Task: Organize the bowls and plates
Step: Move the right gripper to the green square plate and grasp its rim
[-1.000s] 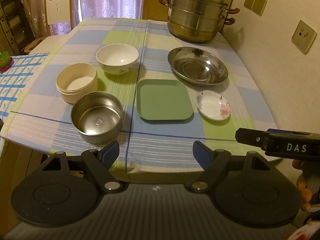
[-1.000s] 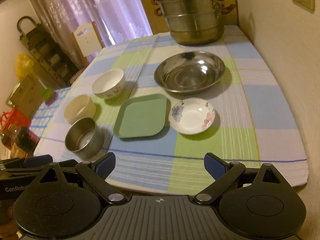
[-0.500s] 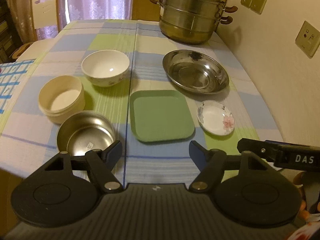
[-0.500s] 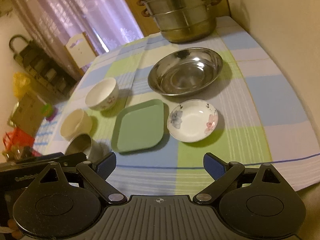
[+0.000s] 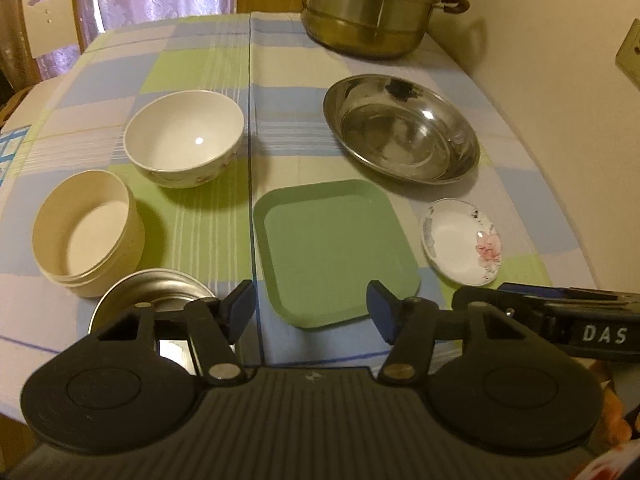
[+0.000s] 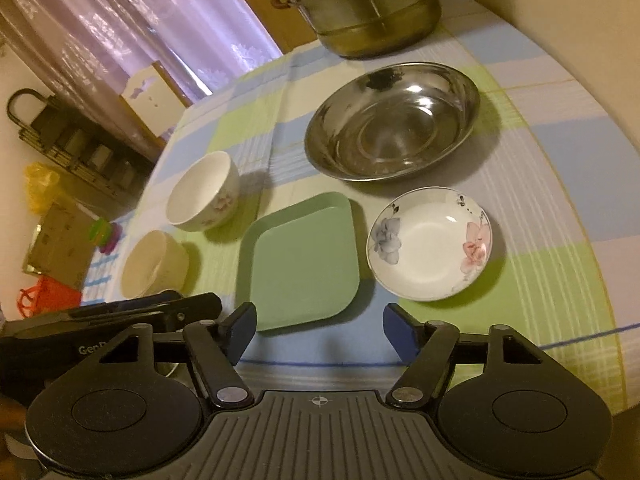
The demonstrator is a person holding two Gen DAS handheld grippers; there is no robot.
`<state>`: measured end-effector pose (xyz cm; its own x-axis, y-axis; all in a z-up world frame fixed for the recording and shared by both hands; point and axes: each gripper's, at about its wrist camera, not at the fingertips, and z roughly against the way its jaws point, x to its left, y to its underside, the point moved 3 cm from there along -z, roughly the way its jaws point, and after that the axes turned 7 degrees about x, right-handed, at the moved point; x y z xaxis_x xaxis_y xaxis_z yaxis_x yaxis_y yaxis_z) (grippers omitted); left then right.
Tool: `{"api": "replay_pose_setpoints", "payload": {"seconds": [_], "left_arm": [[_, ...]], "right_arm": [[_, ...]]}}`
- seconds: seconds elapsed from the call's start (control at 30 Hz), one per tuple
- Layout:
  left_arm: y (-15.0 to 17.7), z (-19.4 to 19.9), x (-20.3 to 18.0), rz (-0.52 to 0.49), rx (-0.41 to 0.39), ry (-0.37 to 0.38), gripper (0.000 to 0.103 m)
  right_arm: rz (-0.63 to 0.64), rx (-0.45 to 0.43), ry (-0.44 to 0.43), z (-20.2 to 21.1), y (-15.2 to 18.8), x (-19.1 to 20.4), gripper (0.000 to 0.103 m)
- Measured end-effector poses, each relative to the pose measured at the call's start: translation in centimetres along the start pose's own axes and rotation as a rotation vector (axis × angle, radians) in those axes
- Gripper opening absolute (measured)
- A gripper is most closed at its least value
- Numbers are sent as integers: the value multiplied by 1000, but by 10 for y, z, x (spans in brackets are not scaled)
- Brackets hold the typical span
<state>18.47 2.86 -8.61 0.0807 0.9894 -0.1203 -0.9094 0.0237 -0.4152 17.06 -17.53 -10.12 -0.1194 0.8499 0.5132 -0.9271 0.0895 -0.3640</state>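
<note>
I am bringing both tools in low over the near edge of the counter (image 5: 360,40), each partly open with nothing between its pads. The left tool (image 5: 310,312) has just been narrowing its jaws, and it is hanging above the near edge of the green square plate (image 5: 334,252), with the steel tin (image 5: 160,288) half hidden under its left finger. The right tool (image 6: 320,330) has likewise just been closing in from wide, and it is pointing at the gap between the green plate and the small flowered saucer (image 6: 430,242), touching neither.

Further out, the cream tub (image 5: 86,232) is sitting just beside the tin, and the white flowered bowl (image 5: 184,142) is standing behind it, all three deep vessels grouped on the left. The big steel dish (image 5: 402,140) is lying behind the saucer on the right, and a tall steel steamer pot (image 5: 372,12) is standing at the far end by the wall.

I judge this as the approach stage: nothing is stacked or lifted yet. Next, I reckon, each tool needs to drop onto one rim, a pad inside and a pad outside. The saucer's rim is shallow and glazed, so it could slip unless the pinch is square
</note>
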Motion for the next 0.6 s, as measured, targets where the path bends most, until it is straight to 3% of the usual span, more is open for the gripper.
{"api": "replay_pose_setpoints", "payload": {"seconds": [0.17, 0.37, 0.6], "left_arm": [[-11, -20, 9, -10, 39, 7, 49], [-20, -42, 17, -7, 93, 24, 39], [-28, -62, 23, -12, 142, 19, 34]], "right_arm": [[-14, 11, 54, -25, -6, -1, 53], [-30, 25, 110, -46, -8, -1, 43], [-54, 44, 141, -63, -11, -3, 36]]}}
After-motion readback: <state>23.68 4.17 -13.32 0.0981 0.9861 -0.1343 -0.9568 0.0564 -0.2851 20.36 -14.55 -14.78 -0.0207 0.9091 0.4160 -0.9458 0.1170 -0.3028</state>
